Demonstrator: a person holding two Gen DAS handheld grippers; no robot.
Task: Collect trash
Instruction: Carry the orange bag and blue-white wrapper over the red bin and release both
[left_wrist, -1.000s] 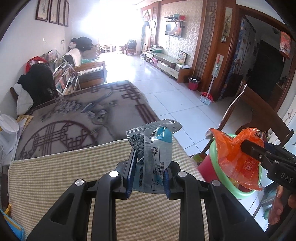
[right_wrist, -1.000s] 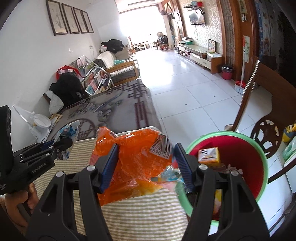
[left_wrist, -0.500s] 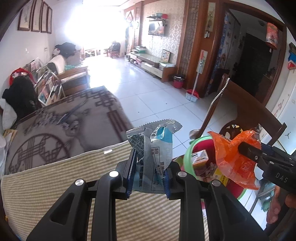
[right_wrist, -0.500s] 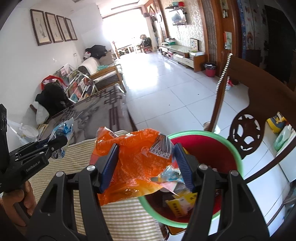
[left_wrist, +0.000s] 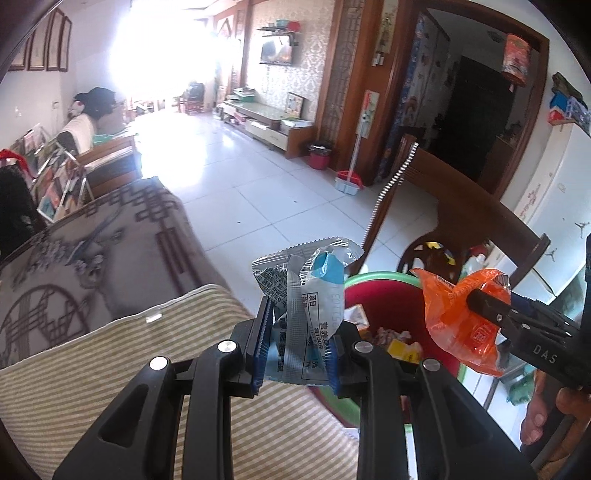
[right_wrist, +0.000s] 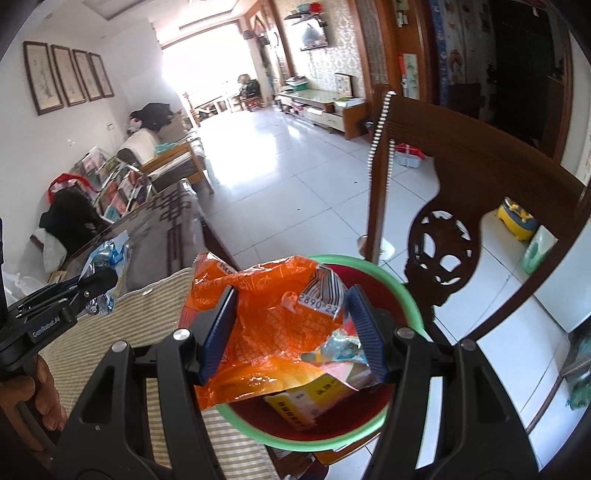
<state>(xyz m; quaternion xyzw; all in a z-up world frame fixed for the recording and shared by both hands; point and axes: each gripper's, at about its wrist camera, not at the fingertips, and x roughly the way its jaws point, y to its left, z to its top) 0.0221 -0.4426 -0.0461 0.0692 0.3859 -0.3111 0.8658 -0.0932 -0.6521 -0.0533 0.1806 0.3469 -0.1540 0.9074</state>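
Orange plastic fills the space between the blue pads of our right gripper (right_wrist: 291, 332), which is clamped on a crumpled orange wrapper (right_wrist: 266, 332); a striped white corner of it shows the digits "2890 22". We take the trash bin (right_wrist: 410, 306), red inside with a green rim, as our landmark. The orange wrapper hangs directly above the bin's near rim. Inside the bin, below it, lie a yellow packet (right_wrist: 306, 402) with print too blurred for us to read and a bluish scrap of film (right_wrist: 343, 347).

Our left gripper (left_wrist: 299, 350) is clenched on a silver and blue wrapper (left_wrist: 310, 306) printed with small Chinese characters and a nutrition table, where "100" and "7%" can just be made out. This wrapper sits just left of the bin's rim, above the edge of a striped tablecloth (left_wrist: 110, 387). From the left camera we read "DAS" on the body of the right gripper; from the right camera, "GenRobot.AI" on the left one. A hand (right_wrist: 37, 398) grips the left gripper's handle.

Just behind the bin stands a carved wooden chair (right_wrist: 461, 173) with a beaded cord down its post. Left of the bin, further off, lies a grey patterned blanket (left_wrist: 92, 251). Far beyond it are a small red bucket (left_wrist: 319, 158), a wall television (left_wrist: 277, 51) and four framed pictures (right_wrist: 70, 74).
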